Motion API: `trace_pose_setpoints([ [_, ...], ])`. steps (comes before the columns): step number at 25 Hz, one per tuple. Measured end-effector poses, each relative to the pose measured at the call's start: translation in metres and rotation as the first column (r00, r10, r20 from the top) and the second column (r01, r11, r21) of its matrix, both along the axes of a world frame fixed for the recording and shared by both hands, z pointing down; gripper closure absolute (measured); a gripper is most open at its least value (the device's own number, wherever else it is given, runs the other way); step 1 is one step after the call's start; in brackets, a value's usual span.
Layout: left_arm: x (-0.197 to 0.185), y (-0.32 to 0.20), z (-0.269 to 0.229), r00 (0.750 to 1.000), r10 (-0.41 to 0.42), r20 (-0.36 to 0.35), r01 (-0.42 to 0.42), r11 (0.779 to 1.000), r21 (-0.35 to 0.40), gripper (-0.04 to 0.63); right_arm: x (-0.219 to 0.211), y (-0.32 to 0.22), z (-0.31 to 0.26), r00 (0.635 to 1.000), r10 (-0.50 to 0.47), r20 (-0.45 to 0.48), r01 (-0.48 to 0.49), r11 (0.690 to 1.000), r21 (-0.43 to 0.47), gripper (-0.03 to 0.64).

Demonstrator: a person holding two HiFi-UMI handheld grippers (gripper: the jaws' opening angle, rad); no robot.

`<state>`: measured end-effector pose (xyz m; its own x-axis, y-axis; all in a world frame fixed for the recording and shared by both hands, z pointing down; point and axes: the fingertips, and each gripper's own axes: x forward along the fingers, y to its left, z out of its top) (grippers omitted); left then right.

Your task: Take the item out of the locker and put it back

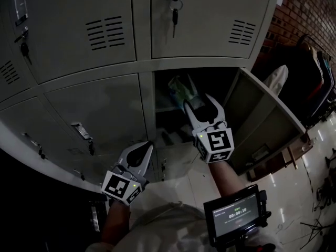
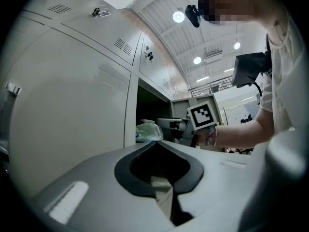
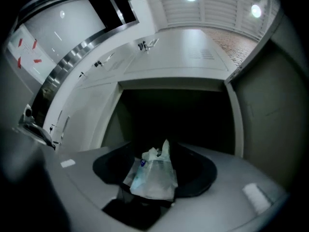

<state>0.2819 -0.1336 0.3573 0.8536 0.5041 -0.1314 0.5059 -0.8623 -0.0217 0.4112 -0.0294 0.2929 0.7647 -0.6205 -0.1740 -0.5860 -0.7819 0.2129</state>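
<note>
Grey sheet-steel lockers fill the head view, all closed but one. The open compartment sits just off centre toward 1 o'clock, and its door is swung out toward 3 o'clock. Inside it a clear, crumpled plastic bag with something pale blue-green in it rests on the inner shelf, at the compartment's 12 o'clock.

The right hand-held gripper reaches into that opening, pointing toward 12 o'clock, with its jaws spread wide. In the right gripper view the bag stands in the gap between the jaws, knot upward, with the dark locker interior behind it. The jaws are not clamped on it. Whether one of them brushes the plastic cannot be told.

The left hand-held gripper is at 7 o'clock in the head view, in front of a closed lower door, well apart from the bag. Its jaws are brought together with nothing between them.

A key hangs from the lock of the closed door at 12 o'clock. A small lit screen sits at 5 o'clock, near the person's body.
</note>
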Motion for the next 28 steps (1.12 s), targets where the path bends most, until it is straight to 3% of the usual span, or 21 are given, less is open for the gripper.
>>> trace_pose_setpoints([
  [2,-0.002,-0.004,-0.001,1.0,-0.003,-0.002,0.003,1.0,-0.007,0.592,-0.025,0.012,-0.003,1.0,-0.009,-0.018,0.01,0.998,0.059,0.413],
  [3,-0.004,-0.006,-0.001,1.0,-0.003,-0.001,0.003,1.0,-0.014,0.592,-0.038,0.017,0.002,1.0,-0.006,-0.016,0.007,0.998,0.068,0.451],
  [5,-0.008,-0.01,0.001,1.0,-0.003,0.007,0.003,1.0,-0.026,0.593,-0.057,0.024,0.025,1.0,0.002,0.023,-0.002,0.999,0.033,0.592],
  [6,-0.01,-0.011,0.003,1.0,-0.003,0.014,0.003,1.0,-0.029,0.592,-0.063,0.024,0.04,0.999,0.003,0.053,-0.003,1.0,0.008,0.617],
  [10,-0.019,-0.014,0.009,1.0,0.013,0.027,-0.012,0.999,-0.034,0.593,-0.078,0.024,0.076,0.988,0.014,0.156,-0.015,1.0,0.006,0.617],
  [16,-0.045,-0.001,0.011,0.997,0.066,0.03,-0.065,0.998,-0.013,0.592,-0.119,0.021,0.073,0.989,0.024,0.145,-0.025,1.0,0.004,0.617],
  [28,-0.158,0.055,0.012,1.0,-0.021,0.018,0.021,1.0,-0.012,0.593,-0.246,0.065,0.08,0.983,-0.077,0.165,0.078,0.997,0.001,0.617],
])
